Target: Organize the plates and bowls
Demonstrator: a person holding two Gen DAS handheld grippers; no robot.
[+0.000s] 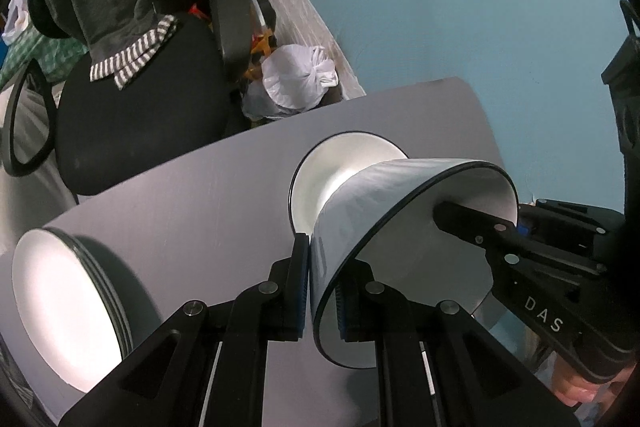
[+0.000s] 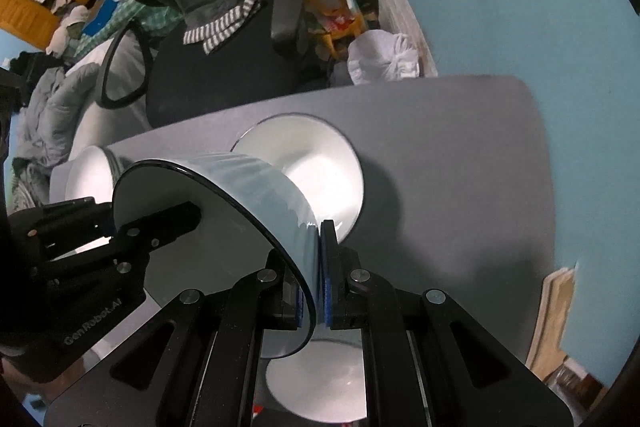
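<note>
A: Where is the bowl (image 1: 360,203) at this moment?

B: Off the tabletop (image 1: 192,195), carried between both tools. The left gripper (image 1: 322,291) has its jaws clamped on the bowl's wall, one blue pad outside and one inside the rim. In the left wrist view the bowl fills the centre and spreads toward 3 o'clock.

A: And the other side?

B: The right gripper (image 2: 316,279) does the same on the opposite wall; its jaws are pressed together on the thin rim. In the right wrist view the bowl (image 2: 224,195) sits from the centre out toward 9 o'clock, its white inside facing the camera and its pale blue outside toward the tabletop (image 2: 460,147).

A: What lies under it?

B: A second bowl (image 1: 344,163) stands on the tabletop, just behind the lifted one at about 12 o'clock from the left jaws. A stack of plates (image 1: 68,303) rests at 8 o'clock near the tabletop's edge.

A: Anything beyond?

B: A black office chair (image 1: 132,115) with a striped cloth (image 1: 132,59) draped on it, at 10 o'clock.
</note>
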